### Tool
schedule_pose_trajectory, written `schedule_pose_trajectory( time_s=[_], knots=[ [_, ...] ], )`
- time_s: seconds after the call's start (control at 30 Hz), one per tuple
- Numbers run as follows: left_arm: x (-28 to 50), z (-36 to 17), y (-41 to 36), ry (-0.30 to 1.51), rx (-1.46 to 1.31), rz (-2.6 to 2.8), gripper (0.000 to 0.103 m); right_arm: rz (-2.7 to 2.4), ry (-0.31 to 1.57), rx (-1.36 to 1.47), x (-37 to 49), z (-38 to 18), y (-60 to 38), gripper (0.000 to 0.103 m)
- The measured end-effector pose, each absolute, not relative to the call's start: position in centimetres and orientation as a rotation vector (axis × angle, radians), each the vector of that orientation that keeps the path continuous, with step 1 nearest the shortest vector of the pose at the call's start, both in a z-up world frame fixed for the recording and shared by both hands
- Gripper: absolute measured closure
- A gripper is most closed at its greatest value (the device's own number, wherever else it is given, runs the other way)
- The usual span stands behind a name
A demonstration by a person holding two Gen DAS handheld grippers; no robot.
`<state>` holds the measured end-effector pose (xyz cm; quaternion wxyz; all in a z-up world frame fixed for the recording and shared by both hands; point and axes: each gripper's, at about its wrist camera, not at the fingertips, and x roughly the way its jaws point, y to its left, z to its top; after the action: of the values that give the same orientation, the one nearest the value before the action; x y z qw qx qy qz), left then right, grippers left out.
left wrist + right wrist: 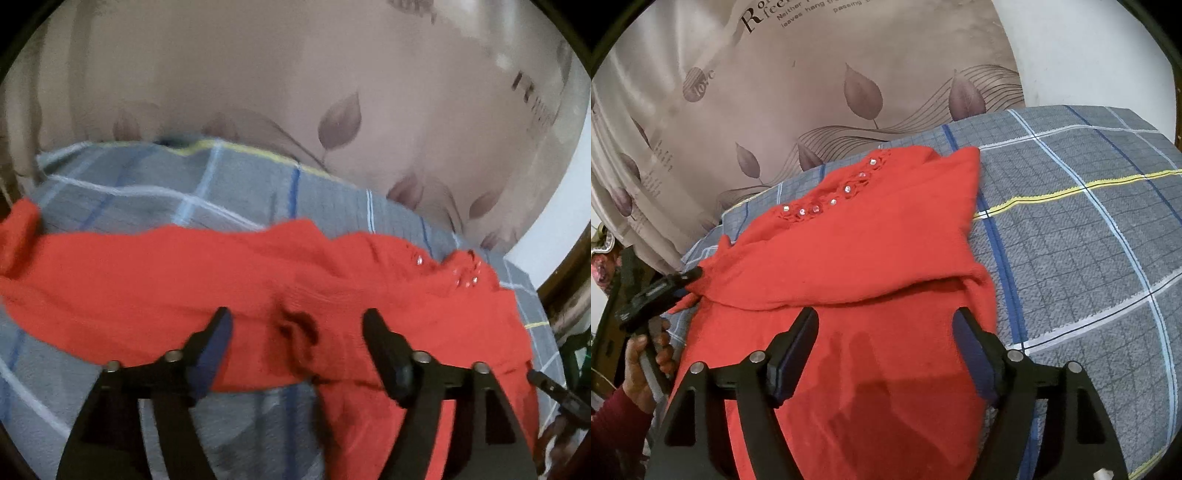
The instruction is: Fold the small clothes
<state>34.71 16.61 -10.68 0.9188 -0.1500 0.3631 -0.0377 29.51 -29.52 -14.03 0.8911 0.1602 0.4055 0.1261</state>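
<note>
A red knit top point(857, 251) with small rhinestones at its neckline point(831, 199) lies on a bed, its upper part folded down over the lower part. My right gripper point(886, 321) hovers open over the fold, nothing pinched between its fingers. In the left wrist view the same red top point(184, 273) stretches across the bed. My left gripper point(295, 325) stands open above it, its pads clear of the cloth. From the right wrist view the left gripper point(696, 275) sits at the top's left edge, held by a person's hand point(646, 350).
The bed carries a grey plaid sheet point(1089, 240) with blue, white and yellow lines. A beige curtain point(812, 92) with leaf prints hangs right behind it, next to a white wall point(1089, 55). The right gripper's tip point(550, 387) shows at the right edge.
</note>
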Motion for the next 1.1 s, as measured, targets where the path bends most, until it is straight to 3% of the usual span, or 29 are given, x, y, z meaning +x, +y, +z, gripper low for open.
schedule_pose_trajectory(
  time_s=[0.1,0.33,0.6,0.77,0.97,1.1],
  knots=[
    [32.8,-9.1,19.8,0.695,-0.320,-0.019,0.018,0.260,0.842,0.332,29.5,-14.0,-29.5,0.028],
    [27.6,-8.2,31.0,0.650,-0.445,0.133,0.019,0.257,0.844,0.319,29.8,-14.1,-29.4,0.023],
    [25.2,-9.4,36.3,0.634,-0.519,0.211,0.019,0.259,0.847,0.321,29.9,-14.2,-29.5,0.020],
    [26.2,-10.1,38.7,0.659,-0.574,0.209,0.019,0.251,0.849,0.307,30.0,-14.2,-29.3,0.019],
    [29.9,-10.3,37.4,0.766,-0.354,0.214,0.019,0.242,0.854,0.284,30.0,-14.2,-29.0,0.017],
    [32.0,-11.5,40.5,0.785,-0.539,0.198,0.019,0.239,0.853,0.279,29.9,-14.2,-28.9,0.017]
  ],
)
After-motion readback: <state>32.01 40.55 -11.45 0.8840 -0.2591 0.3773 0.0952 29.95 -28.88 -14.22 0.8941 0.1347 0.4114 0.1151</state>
